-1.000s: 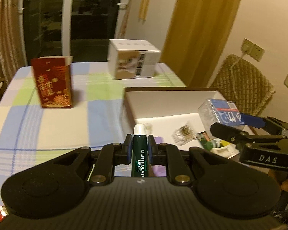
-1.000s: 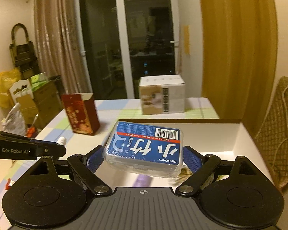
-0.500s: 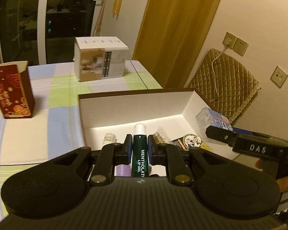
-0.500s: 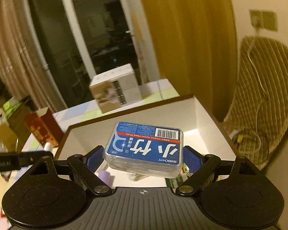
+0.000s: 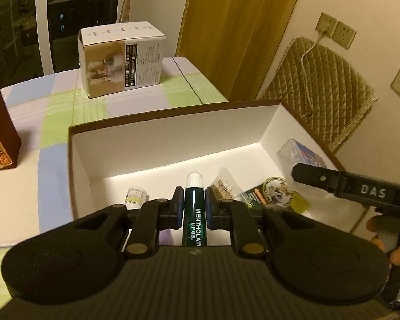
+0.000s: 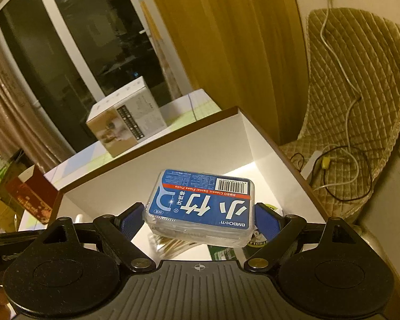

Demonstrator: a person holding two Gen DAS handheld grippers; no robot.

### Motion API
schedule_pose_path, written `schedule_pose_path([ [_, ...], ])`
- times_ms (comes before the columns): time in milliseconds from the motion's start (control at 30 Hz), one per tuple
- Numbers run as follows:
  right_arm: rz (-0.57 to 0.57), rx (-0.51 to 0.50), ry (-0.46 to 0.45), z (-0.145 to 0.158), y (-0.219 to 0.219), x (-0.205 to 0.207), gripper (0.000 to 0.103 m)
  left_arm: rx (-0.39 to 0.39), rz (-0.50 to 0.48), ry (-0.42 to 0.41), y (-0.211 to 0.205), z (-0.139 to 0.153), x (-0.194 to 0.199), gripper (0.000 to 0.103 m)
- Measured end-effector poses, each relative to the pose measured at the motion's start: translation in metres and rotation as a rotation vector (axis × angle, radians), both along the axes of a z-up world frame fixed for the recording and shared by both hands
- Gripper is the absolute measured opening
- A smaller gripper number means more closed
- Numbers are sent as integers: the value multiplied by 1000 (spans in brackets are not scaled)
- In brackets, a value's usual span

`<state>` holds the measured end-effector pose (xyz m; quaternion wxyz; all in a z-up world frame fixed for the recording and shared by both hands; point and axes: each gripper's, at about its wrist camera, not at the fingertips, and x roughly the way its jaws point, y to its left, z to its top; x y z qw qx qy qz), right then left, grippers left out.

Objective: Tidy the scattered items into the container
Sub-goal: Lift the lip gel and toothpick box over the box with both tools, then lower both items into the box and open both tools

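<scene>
Left gripper (image 5: 194, 205) clamps lip gel (image 5: 194, 213); right gripper (image 6: 200, 217) apparently clamps floss box (image 6: 201, 205).

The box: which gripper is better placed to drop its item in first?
Probably the left. The left gripper holds the lip gel tube low over bare floor of the box. The right gripper holds the floss case above items already inside.
</scene>
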<state>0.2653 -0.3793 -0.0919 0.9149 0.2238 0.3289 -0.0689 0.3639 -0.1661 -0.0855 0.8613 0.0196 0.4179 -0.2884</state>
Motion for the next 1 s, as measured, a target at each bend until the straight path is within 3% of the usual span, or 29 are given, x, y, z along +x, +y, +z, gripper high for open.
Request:
schedule_pose_path([
  [400, -41, 40, -4, -7, -14, 13, 90, 124, 36, 69, -48, -32, 46, 13],
  [467, -34, 36, -5, -7, -14, 15, 90, 144, 39, 69, -49, -35, 46, 22],
  [600, -27, 38, -2, -9, -13, 18, 90, 151, 65, 60, -37, -33, 43, 28],
  [833, 20, -35, 9, -4, -3, 28, 90, 66, 114, 52, -1, -15, 29, 41],
  [1000, 74, -81, 32, -3, 6, 38, 90, 85, 128, 9, 5, -7, 22, 52],
])
